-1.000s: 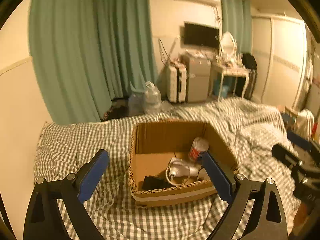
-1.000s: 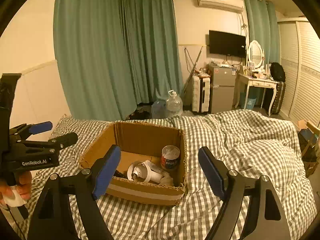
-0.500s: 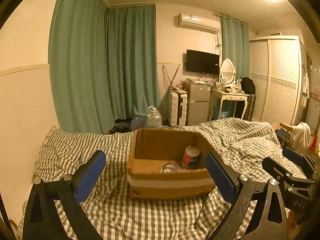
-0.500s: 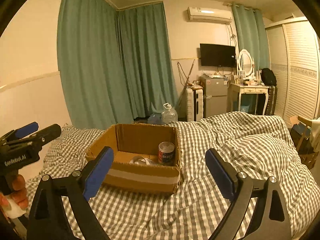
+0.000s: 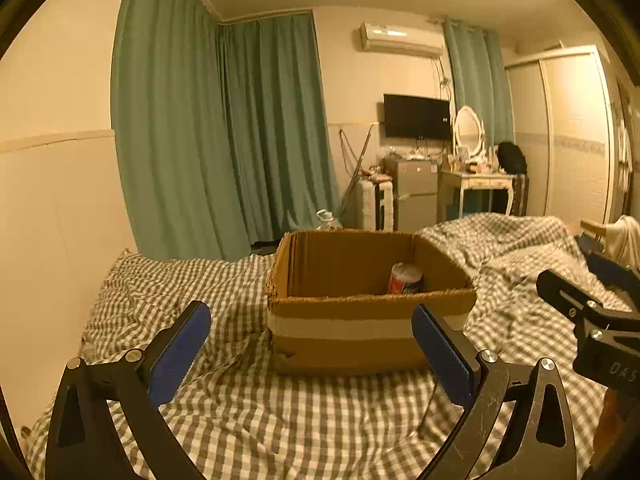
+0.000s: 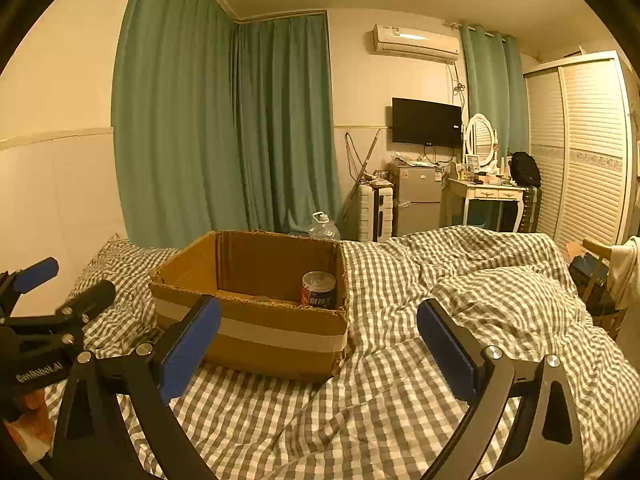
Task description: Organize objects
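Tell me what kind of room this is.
Most likely a bedroom, perhaps a small studio flat: a bed with a checked quilt, a vanity table with an oval mirror, and a louvred wardrobe. A cardboard box sits on the bed.

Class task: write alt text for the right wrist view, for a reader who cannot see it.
An open cardboard box sits on a grey checked bedspread, with a can upright inside. The open, empty right gripper frames the foreground, with the left gripper at the left edge.
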Demonstrator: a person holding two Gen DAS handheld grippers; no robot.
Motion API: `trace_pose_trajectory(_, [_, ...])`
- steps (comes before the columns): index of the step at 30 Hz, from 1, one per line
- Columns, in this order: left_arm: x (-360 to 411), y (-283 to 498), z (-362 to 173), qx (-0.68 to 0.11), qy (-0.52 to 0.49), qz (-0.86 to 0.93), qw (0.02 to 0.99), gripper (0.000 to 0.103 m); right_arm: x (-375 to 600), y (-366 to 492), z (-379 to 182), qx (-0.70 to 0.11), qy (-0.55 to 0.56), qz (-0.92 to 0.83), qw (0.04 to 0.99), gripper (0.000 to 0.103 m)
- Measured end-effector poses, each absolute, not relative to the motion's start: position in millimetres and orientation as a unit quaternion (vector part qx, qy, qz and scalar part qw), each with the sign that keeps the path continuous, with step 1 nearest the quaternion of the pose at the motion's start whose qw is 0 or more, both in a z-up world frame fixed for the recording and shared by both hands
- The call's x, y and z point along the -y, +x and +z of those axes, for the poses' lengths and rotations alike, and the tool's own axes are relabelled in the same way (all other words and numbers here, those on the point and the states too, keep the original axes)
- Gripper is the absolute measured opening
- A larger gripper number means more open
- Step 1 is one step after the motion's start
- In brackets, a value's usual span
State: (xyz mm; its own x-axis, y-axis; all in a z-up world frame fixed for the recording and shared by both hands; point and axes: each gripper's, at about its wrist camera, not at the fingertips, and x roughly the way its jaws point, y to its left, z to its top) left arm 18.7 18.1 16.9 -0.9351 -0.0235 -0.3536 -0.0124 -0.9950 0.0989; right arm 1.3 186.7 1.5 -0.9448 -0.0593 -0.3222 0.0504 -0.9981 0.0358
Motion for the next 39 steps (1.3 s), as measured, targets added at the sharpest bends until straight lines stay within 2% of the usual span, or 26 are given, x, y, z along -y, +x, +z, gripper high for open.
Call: trace_pose_trajectory(39, [-5.0, 20.7, -4.7, 0.033, 0.225, -0.974, 0.013, 0.103, -174.6, 0.7, -11.9, -0.007, 0.182, -0.983, 0.023, 0.099])
